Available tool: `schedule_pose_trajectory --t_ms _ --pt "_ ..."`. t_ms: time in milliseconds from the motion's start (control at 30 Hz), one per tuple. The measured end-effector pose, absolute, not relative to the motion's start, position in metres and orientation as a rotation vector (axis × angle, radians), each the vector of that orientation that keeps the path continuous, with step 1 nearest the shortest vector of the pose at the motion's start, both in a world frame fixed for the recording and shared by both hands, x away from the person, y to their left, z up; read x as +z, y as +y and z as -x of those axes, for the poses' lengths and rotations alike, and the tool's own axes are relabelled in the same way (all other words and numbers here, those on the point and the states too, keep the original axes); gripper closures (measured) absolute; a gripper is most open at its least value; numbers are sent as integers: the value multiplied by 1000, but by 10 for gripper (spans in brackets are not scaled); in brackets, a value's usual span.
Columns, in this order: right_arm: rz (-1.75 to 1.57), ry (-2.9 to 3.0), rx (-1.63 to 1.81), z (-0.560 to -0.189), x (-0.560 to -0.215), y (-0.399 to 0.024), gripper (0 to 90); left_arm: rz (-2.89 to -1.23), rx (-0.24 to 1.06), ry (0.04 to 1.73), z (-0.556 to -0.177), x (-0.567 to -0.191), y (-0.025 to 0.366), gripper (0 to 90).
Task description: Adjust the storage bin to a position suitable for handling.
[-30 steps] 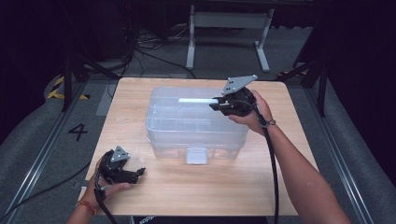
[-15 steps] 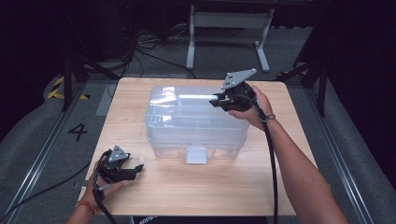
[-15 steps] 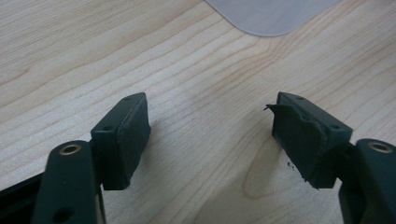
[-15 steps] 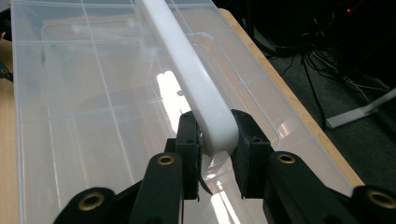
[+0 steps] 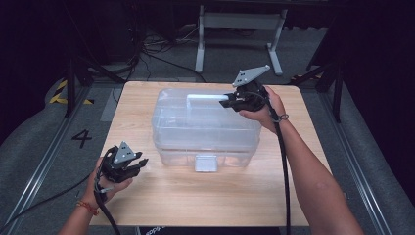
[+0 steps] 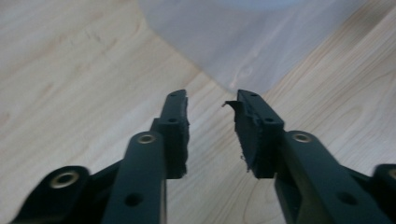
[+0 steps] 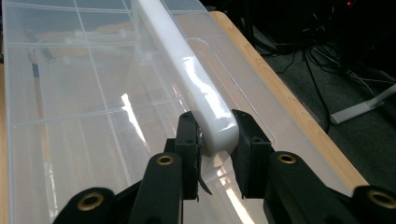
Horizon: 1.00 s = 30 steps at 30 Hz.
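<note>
A clear plastic storage box point(image 5: 205, 125) with a lid stands in the middle of the wooden table point(image 5: 205, 200). A white handle point(image 5: 203, 97) runs along the lid's top. My right gripper point(image 5: 226, 103) is shut on the handle's right end; in the right gripper view the pads press both sides of the white bar point(image 7: 187, 70) above the clear lid point(image 7: 70, 93). My left gripper point(image 5: 141, 164) hovers over the table's front left, apart from the box. Its jaws have just been closing and still stand apart with nothing between them point(image 6: 211, 100). A corner of the box point(image 6: 243, 42) lies just beyond.
A grey latch point(image 5: 205, 163) sits on the box's front wall. Bare wood lies in front of the box and to its left. Beyond the table's far edge stand a metal frame point(image 5: 240, 29) and loose cables on the dark floor.
My left gripper has risen a little off the table and its jaws have narrowed. The right gripper keeps its hold on the handle and has hardly moved.
</note>
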State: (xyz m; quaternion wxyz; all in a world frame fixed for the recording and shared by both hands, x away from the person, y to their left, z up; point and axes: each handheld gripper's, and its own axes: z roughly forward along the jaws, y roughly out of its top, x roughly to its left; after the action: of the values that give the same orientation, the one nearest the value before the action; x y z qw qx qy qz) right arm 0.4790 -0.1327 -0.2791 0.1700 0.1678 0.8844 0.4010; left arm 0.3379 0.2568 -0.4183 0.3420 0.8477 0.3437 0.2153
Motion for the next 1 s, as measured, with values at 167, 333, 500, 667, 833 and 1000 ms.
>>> schedule_pose_trajectory --t_ms 167,333,500,667,833,1000 --pt "-495 2520 1136 -483 -275 -132 740 -2195 560 821 -339 -409 254 823" --pt "-500 2521 1142 -485 -275 -132 739 -2155 562 796 -344 -402 247 877" --pt "-505 2524 1136 -486 -273 -132 737 -2099 570 772 -346 -389 243 899" --pt "-508 2523 1138 -488 -273 -132 736 -2075 560 763 -348 -384 239 900" --pt "-511 2527 1147 -489 -273 -133 737 -2048 536 767 -349 -385 237 900" --pt "-517 2523 1154 -490 -273 -133 736 -1988 506 787 -351 -390 237 900"
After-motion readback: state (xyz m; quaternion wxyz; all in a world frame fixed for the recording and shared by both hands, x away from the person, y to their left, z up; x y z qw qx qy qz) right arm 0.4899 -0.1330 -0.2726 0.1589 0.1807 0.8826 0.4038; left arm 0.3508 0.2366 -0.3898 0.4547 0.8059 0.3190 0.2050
